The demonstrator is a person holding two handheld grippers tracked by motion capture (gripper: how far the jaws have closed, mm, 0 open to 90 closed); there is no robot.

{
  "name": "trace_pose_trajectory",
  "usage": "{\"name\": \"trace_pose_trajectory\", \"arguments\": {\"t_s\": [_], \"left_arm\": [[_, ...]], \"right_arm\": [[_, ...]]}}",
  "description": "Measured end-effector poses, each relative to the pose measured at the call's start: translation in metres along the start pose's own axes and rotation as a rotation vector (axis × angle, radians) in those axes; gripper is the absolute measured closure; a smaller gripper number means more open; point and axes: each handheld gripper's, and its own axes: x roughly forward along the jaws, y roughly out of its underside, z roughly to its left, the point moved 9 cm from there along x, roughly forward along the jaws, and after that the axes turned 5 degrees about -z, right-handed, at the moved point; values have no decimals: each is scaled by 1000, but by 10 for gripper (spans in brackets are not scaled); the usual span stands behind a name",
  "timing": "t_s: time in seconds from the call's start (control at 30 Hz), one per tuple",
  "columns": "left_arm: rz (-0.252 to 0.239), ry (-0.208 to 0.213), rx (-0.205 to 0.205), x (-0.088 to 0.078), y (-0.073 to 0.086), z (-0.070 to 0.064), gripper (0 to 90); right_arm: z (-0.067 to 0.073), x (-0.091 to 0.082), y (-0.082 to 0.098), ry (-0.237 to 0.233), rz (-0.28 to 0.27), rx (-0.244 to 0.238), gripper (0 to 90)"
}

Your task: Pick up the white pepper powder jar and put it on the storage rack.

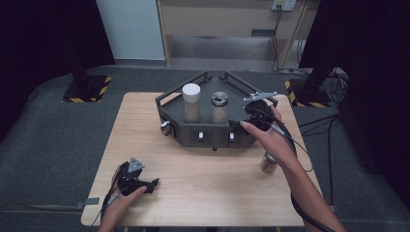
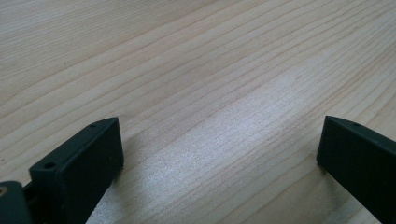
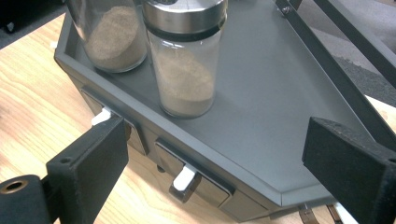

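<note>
rack: dark, mid-bench, holds white-capped jar and steel-capped jar side by side | right gripper: at rack's right front | third jar: on bench under right forearm | left gripper: resting near bench's front left

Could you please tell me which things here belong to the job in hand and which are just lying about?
In the job:
- right hand-held gripper, jaws open
- steel-lidded spice jar
- dark tray

Lying about:
- left hand-held gripper, open on the table
- white-lidded jar
- small jar beside the tray
</note>
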Motion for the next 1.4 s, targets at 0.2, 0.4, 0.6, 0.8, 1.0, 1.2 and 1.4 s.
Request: {"name": "trace_pose_trajectory", "arguments": {"t_s": [0.2,0.4,0.6,0.8,1.0,1.2,1.4], "left_arm": [[0,0,0,0,0,0,0],[0,0,0,0,0,0,0],[0,0,0,0,0,0,0],[0,0,0,0,0,0,0],[0,0,0,0,0,0,0],[0,0,0,0,0,0,0],[0,-1,-1,0,0,0,0]], "right_arm": [[-3,-7,5,1,-3,6,69],[-9,-18,14,6,-9,18,69],[-14,-28,22,10,-11,24,69],[-17,-35,31,13,-4,22,69],[-21,-41,41,21,-2,31,69],[-24,-46,51,27,3,38,69],[-26,-51,60,31,11,45,68]]}}
